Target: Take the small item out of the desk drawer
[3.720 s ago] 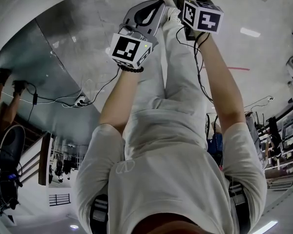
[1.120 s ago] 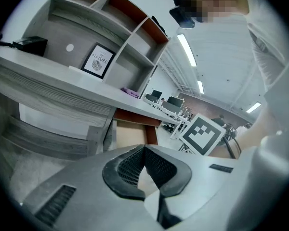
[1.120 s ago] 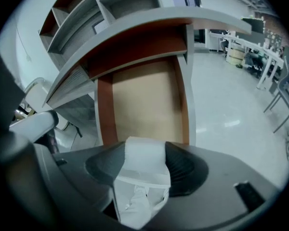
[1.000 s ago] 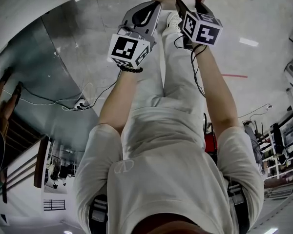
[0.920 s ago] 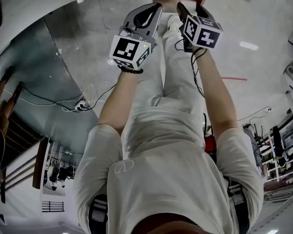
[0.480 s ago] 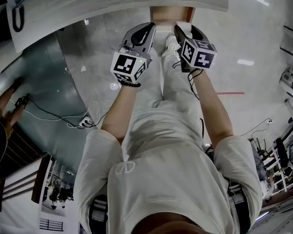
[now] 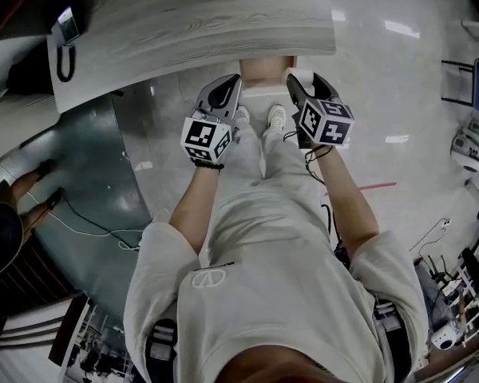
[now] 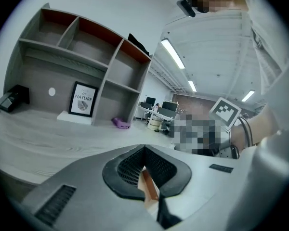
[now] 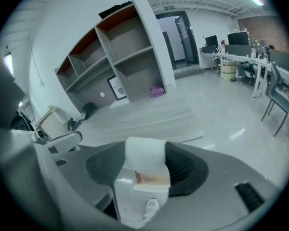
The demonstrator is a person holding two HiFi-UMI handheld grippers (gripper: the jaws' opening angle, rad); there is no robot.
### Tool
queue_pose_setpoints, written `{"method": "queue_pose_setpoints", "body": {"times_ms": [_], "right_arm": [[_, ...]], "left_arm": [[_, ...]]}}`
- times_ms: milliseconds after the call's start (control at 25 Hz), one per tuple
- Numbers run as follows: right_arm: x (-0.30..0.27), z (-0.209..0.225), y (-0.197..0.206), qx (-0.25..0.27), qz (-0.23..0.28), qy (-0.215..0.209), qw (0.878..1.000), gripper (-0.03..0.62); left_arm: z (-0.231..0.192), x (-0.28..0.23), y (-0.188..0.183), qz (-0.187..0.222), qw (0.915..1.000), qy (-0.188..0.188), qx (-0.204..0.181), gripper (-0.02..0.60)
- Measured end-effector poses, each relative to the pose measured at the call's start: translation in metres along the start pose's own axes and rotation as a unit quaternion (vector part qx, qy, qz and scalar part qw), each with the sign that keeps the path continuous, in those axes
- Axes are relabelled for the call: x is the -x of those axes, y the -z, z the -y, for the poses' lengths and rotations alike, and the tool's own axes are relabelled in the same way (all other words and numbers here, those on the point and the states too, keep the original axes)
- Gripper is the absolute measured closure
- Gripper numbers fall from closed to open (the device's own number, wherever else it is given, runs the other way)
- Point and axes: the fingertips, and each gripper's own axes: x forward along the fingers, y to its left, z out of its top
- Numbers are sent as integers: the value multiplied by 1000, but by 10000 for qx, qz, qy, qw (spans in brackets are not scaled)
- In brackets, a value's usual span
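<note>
left gripper [image 7: 230, 83] jaws seemingly pressed together, right gripper [image 7: 307, 81] jaws spread and empty, both held near the pale tabletop [image 7: 207, 30] edge, shelves [image 8: 86, 57] behind

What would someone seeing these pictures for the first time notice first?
Two grey grippers with black-and-white marker cubes, the left gripper shut and the right gripper open and empty, are held out over the person's white trousers in the head view. Beyond them lies a pale wood-grain desk top. The left gripper view shows a grey open shelf unit at its back with a framed print inside.
</note>
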Motion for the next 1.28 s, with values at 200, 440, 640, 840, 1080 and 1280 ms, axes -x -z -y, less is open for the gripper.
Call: {"method": "queue_pose_setpoints", "body": {"times_ms": [200, 440, 640, 840, 1080, 1280], "right_arm": [[44, -4, -56, -28, 630, 3, 9980, 336], [95, -10, -118, 95, 1380, -37, 9904, 336], [132, -23, -153, 463, 1898, -13, 9807, 336], [165, -32, -174, 637, 2177, -13, 9739, 336], [204, -42, -208, 728, 2732, -163, 9591, 336], [235, -45, -231, 1027, 3183, -62, 9424, 335]], "left_arm": [[13, 4, -41, 152, 9998, 40, -139, 583], [31, 15, -98, 406, 9985, 206, -311, 583], [26, 30, -145, 686, 9955, 0, -660, 583], [16, 49, -191, 1007, 9895, -298, -990, 583], [18, 71, -238, 1441, 9791, -590, -1311, 583], [28, 87, -255, 1655, 9739, -619, -1422, 583]]}}
